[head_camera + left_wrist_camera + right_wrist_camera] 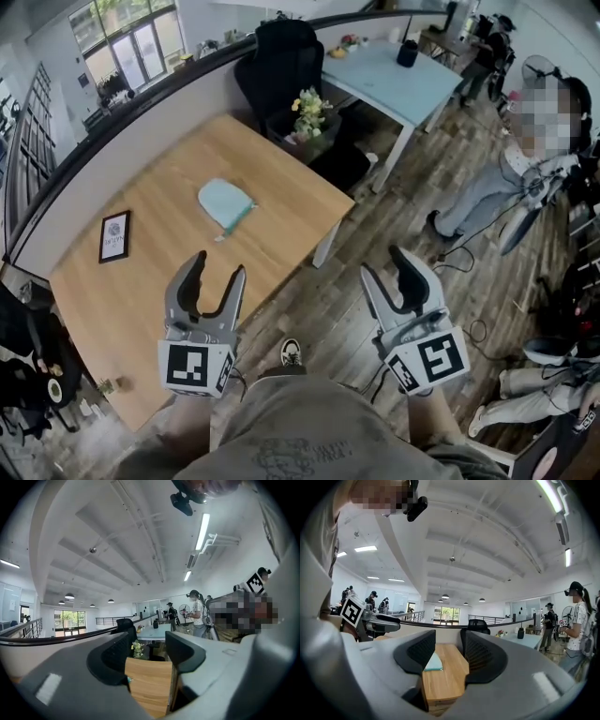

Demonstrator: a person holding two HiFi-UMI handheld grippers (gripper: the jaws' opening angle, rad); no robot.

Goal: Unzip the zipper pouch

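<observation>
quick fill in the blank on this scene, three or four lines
1. The light blue fabric zipper pouch lies on a rectangular table made of ____.
2. In the head view, the black-framed picture lies to the pouch's ____.
3. The left gripper has its jaws ____.
4. The right gripper holds ____.
Missing words: wood; left; open; nothing

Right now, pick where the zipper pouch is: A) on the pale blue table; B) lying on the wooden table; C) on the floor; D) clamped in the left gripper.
B: the zipper pouch lies on the wooden table; left gripper and right gripper are open, clear of it.
</observation>
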